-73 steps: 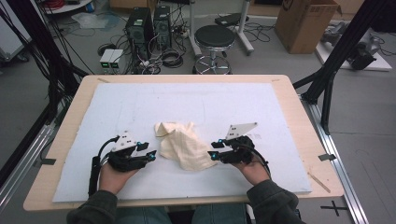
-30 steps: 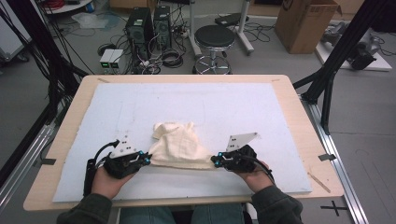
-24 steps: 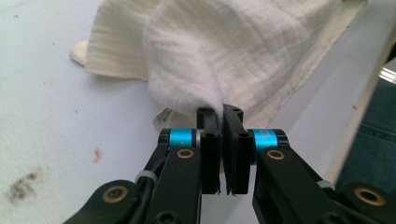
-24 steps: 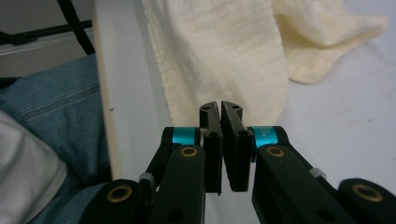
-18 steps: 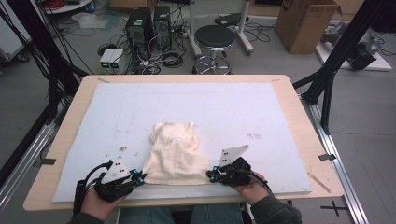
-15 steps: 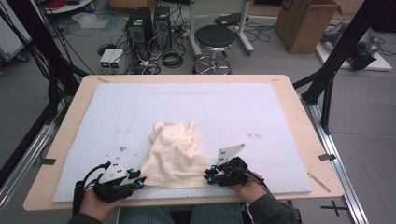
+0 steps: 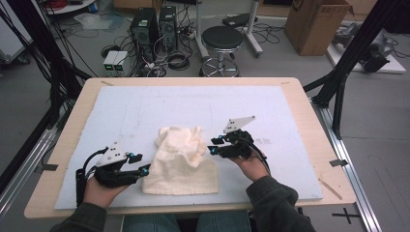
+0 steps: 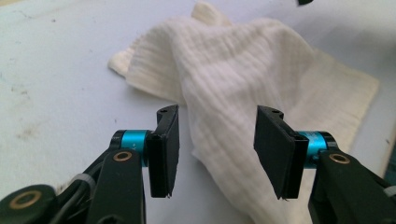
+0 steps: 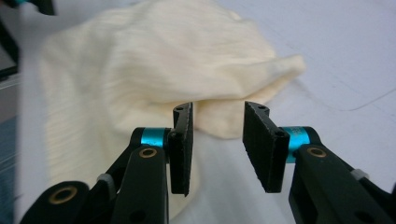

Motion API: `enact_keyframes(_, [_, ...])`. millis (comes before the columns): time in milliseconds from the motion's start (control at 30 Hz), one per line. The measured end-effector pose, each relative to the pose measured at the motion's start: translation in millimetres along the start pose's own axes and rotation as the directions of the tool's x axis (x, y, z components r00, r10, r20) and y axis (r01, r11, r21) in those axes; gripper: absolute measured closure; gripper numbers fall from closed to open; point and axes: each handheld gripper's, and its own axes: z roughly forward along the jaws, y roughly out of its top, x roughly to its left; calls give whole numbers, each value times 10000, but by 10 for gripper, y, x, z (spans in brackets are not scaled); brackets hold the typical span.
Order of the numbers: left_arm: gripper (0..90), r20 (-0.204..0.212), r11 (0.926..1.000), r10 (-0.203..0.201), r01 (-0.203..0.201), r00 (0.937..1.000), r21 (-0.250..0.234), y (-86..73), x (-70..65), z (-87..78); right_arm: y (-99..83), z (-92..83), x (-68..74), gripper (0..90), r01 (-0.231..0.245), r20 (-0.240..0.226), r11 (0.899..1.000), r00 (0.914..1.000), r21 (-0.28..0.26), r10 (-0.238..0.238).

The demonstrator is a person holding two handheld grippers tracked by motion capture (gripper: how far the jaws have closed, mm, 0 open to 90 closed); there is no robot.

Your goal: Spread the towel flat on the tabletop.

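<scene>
A cream ribbed cloth (image 7: 181, 162) lies on the pale blue mat (image 7: 145, 111). Its near half is spread flat and its far half is bunched in folds. My left gripper (image 7: 144, 169) sits at the cloth's left edge with jaws open. In the left gripper view the cloth (image 8: 243, 70) lies on the mat under and beyond my left gripper (image 8: 217, 123). My right gripper (image 7: 212, 147) is at the cloth's right side, open. In the right gripper view a fold of the cloth (image 9: 154, 60) lies just past my right gripper (image 9: 217, 116). Both pairs of jaws have just been opening, and neither presses on the cloth.
The mat covers a wooden table (image 7: 314, 125). On the floor beyond stand a black stool (image 7: 222, 38), computer towers (image 7: 152, 24) with cables, and a cardboard box (image 7: 316, 24). Black frame legs (image 7: 343, 72) rise at the table's right.
Both grippers let go of the cloth's near corners and opened. The right one moved away from the table's front edge, the left one slightly. The cloth's near edge now lies flat.
</scene>
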Motion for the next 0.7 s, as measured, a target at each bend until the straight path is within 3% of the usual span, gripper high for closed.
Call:
enact_keyframes(133, [496, 118, 9999, -150, 150, 9998, -30, 81, 42, 227, 6, 275, -181, 632, -482, 104, 9975, 9988, 523, 478])
enact_keyframes(167, [493, 118, 9999, -150, 150, 9998, -30, 81, 42, 227, 6, 275, -181, 632, -482, 104, 9975, 9988, 523, 478])
enact_keyframes(233, [493, 165, 9999, -28, 25, 9999, 169, 80, 43, 290, -25, 411, -251, 632, -825, 53, 9939, 9966, 727, 824])
enact_keyframes(333, [526, 311, 9983, 137, -155, 9994, 563, 45, 27, 377, -57, 528, -290, 637, -934, -91, 9912, 9955, 938, 947])
enact_keyframes(400, [554, 344, 9964, 280, -307, 9990, 794, 20, 17, 407, -57, 549, -285, 670, -936, -126, 9904, 9954, 1013, 953])
enact_keyframes(433, [577, 374, 9967, 208, -236, 9991, 775, 3, 18, 413, -60, 579, -286, 784, -774, -268, 9918, 9964, 1021, 805])
enact_keyframes(500, [581, 380, 9962, 185, -216, 9991, 841, -18, 27, 418, -56, 590, -283, 854, -785, -579, 9916, 9947, 1032, 848])
enact_keyframes(700, [581, 381, 9976, 34, -61, 9993, 693, -31, 38, 381, 18, 441, -221, 863, -482, -273, 9944, 9983, 938, 510])
